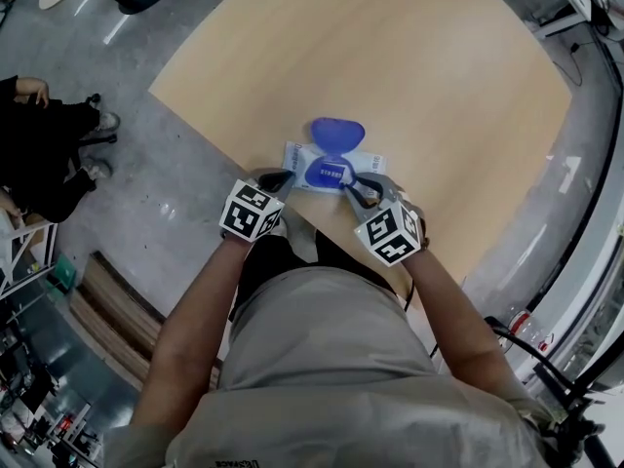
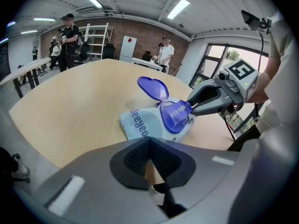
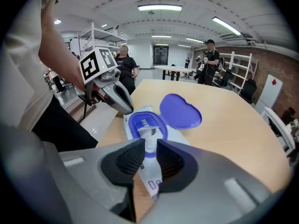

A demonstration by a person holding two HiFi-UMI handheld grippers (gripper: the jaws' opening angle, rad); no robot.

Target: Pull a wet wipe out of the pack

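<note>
The wet wipes pack is lying flat on the bench, close to the edge nearest you, with its blue flip lid swung fully open and pointing away from you. Your right hand-held gripper is down on the blue-rimmed opening. In the right gripper view, its jaws are nipped in on a white wet wipe that's poking up out of that opening. The near end of the pack shows through the gap below the pads. The left gripper view shows the same thing from the side, with the right gripper's tips sitting right on the opening next to the raised lid. Your left hand-held gripper is parked at the pack's left end. Its jaws are pressed together with nothing in them, and only bare bench shows under the pads. From the right gripper view its tip looks to be right at the pack's corner, but I honestly can't tell if it's actually touching. A few people are standing around in the background of both gripper views.
</note>
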